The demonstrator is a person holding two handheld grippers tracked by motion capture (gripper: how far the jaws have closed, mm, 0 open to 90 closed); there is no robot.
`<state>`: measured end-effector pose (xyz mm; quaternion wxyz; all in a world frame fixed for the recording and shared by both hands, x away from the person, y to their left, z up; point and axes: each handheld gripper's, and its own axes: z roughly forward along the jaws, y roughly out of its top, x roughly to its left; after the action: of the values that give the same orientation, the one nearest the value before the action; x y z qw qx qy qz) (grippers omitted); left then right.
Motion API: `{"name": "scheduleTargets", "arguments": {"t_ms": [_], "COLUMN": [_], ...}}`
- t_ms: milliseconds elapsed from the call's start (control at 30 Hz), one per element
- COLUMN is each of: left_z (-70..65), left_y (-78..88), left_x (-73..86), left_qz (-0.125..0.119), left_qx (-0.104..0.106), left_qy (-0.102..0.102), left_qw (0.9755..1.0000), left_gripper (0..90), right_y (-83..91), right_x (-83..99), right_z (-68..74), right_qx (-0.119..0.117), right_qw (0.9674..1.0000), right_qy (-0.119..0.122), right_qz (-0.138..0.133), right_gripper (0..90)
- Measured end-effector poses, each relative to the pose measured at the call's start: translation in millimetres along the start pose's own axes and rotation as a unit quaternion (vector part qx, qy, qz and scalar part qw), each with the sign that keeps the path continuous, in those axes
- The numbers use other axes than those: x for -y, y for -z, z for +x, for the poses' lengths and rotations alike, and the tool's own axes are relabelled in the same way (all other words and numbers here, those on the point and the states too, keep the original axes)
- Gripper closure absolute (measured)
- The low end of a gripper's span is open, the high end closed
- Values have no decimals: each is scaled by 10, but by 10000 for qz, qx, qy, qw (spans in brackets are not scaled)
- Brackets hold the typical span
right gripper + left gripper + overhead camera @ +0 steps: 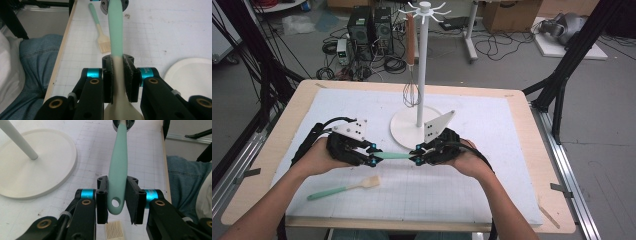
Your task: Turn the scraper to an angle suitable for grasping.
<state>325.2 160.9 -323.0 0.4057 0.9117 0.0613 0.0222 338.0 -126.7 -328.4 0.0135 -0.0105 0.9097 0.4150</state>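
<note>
I have a mint-handled spatula (393,155) strung level between my two claws, just in front of the white rack's round base (404,131) and a little above the gridded mat (492,165). My left gripper (373,154) is clenched on the handle's end, the pads squeezing either side just above the hanging hole (115,202). My right gripper (416,154) is clamped on the cream neck where the handle widens into the blade (122,110). As I judge it, this is a handover on the way to hanging the tool on the rack's hook crown (425,8), where a whisk (411,75) already dangles from one arm. To do it well I should keep one grip firm before easing the other — both letting go drops it onto the mat. The hole must stay free, so the right claw is the better carrier; my left pads sit so close to the hole that they would foul a hook. I'd release the left cleanly, draw it straight back along the handle without twisting, then tilt the spatula hole-up. The basting brush (344,188) lying near the front edge is well apart and no obstacle.
</note>
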Motion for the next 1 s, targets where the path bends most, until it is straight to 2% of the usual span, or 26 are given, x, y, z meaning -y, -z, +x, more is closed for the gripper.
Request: {"name": "scheduleTargets", "arguments": {"t_ms": [267, 467, 633, 733, 800, 867, 933, 1000], "left_z": [-29, -24, -67, -70, -61, -47, -27, 1], "left_y": [5, -5, -19, -31, -36, -41, -40, -18], "left_x": [-6, -3, -26, -24, -24, -22, -18, -5], "left_qz": [-5, -6, 91, 128, 114, 122, 124, -45], "left_qx": [32, 67, -4, -10, 3, 24, 61, 129], "left_qy": [-174, -154, -365, -381, -353, -264, -156, 39], "left_qw": [9998, 9999, 9993, 9992, 9993, 9996, 9998, 9999], "left_gripper": [740, 744, 744, 745, 744, 738, 734, 726], "right_y": [-20, -30, -40, -51, -56, -59, -57, -50], "right_x": [-3, -2, 32, 43, 51, 48, 37, 25], "right_z": [23, 40, -4, -19, -29, -21, -1, 23], "right_qx": [36, 92, -193, -285, -327, -303, -190, -55], "right_qw": [9999, 9996, 9996, 9990, 9987, 9988, 9994, 9997], "right_qy": [84, 162, -115, -287, -356, -322, -189, -84], "right_qz": [125, 196, 167, 164, 169, 216, 241, 223], "right_gripper": [801, 801, 792, 786, 790, 801, 804, 808]}}
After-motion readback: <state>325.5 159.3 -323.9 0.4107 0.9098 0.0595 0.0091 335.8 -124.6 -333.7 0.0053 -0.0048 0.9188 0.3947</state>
